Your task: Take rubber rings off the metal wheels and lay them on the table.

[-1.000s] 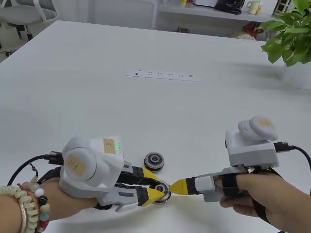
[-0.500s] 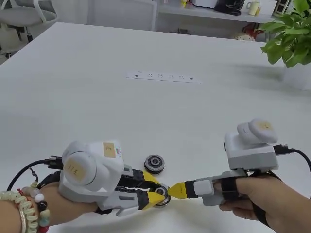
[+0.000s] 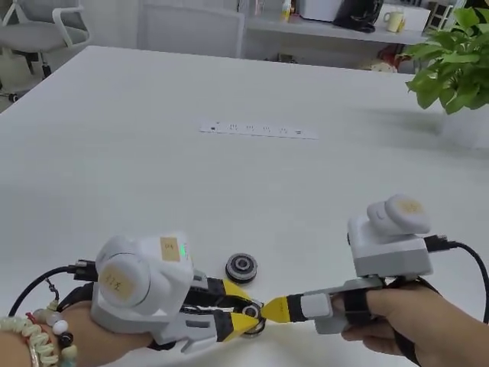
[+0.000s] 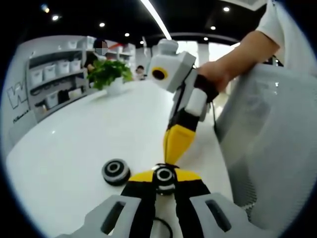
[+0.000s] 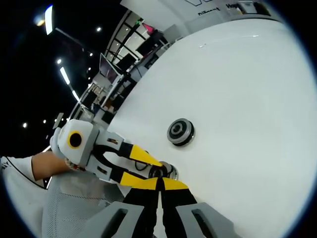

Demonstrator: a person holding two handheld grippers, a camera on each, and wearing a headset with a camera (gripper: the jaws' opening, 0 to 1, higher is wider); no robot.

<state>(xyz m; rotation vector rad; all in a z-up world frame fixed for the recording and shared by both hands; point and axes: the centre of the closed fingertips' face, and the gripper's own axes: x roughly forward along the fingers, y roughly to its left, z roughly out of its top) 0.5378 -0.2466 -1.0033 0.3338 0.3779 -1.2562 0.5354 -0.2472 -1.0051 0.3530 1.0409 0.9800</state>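
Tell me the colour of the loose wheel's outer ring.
Black; the wheel shows best in the right gripper view.

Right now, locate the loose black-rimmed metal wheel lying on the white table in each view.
Head view: loose wheel low centre, beyond the left gripper.
Left gripper view: loose wheel lower left, beside the jaws.
Right gripper view: loose wheel near centre, above the jaws.
Shared landmark: the clamped wheel held in the left gripper.

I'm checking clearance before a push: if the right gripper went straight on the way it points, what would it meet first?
The metal wheel clamped by the left gripper. It sits directly ahead of the right gripper and seems to touch its shut tips. The second wheel lies off that line.
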